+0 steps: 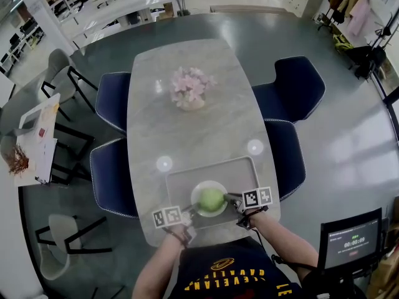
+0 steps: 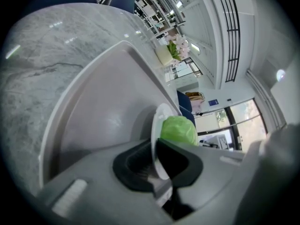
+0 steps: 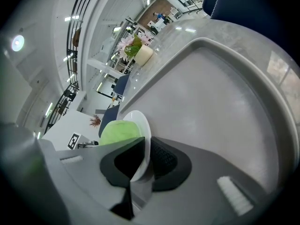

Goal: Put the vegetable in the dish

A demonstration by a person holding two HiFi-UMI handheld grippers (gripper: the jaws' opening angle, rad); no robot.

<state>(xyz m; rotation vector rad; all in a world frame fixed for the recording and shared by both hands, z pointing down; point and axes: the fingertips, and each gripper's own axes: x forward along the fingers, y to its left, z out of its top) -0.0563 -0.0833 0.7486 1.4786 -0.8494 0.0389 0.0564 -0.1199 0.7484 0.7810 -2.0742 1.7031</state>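
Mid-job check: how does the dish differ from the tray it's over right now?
The dish is round and white; the tray is grey and rectangular with rounded corners. The dish is much smaller, inside the tray's outline. The dish holds the green vegetable, and the left gripper and right gripper each have its rim between their fingers; the tray is not gripped. Both are shallow with raised rims.

left gripper (image 1: 194, 211) and right gripper (image 1: 230, 199) tilted downward, jaws tight on opposite rims of the dish (image 1: 199, 191)
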